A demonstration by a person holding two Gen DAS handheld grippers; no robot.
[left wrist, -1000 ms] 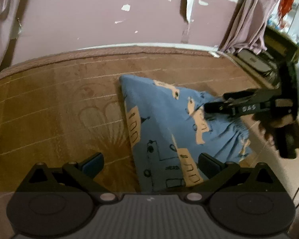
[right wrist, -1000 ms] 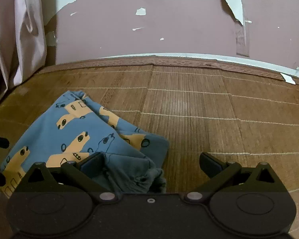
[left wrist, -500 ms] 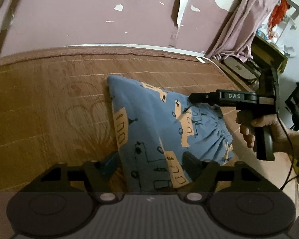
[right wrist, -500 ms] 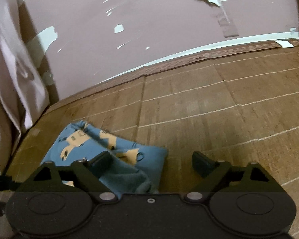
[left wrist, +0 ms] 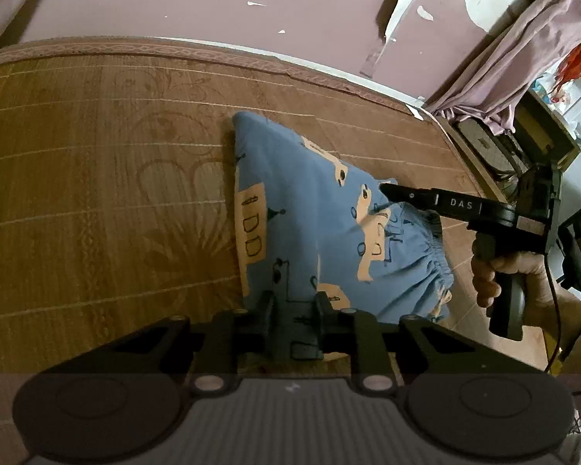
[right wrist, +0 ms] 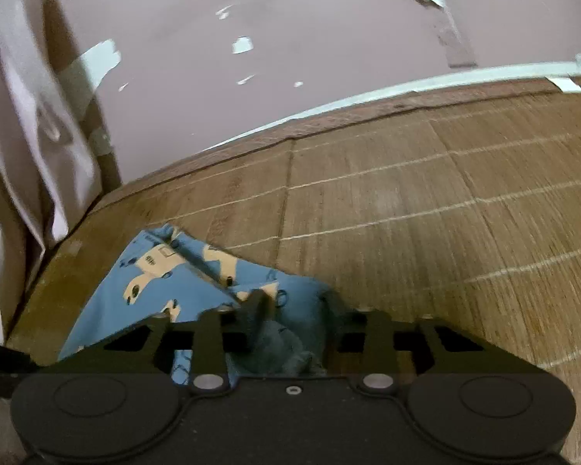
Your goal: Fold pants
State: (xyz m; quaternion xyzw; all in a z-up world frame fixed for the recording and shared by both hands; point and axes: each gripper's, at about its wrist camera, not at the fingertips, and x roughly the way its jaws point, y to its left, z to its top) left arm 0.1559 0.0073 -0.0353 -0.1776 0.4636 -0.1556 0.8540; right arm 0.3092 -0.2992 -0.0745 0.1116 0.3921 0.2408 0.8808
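Left wrist view: the blue pants point(left wrist: 313, 228) lie on the brown mat point(left wrist: 97, 193). Both jaws have just been closing. The left gripper point(left wrist: 293, 306) and right gripper point(right wrist: 290, 310) each pinch cloth. If one pinch is too small, the pants could slip out when lifted.

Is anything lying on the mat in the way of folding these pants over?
Nothing visible. Both tongs have just been closing on the pants: the left tongs on the near edge, the right tongs on bunched fabric at the waistband end. The mat beside the pants is bare.
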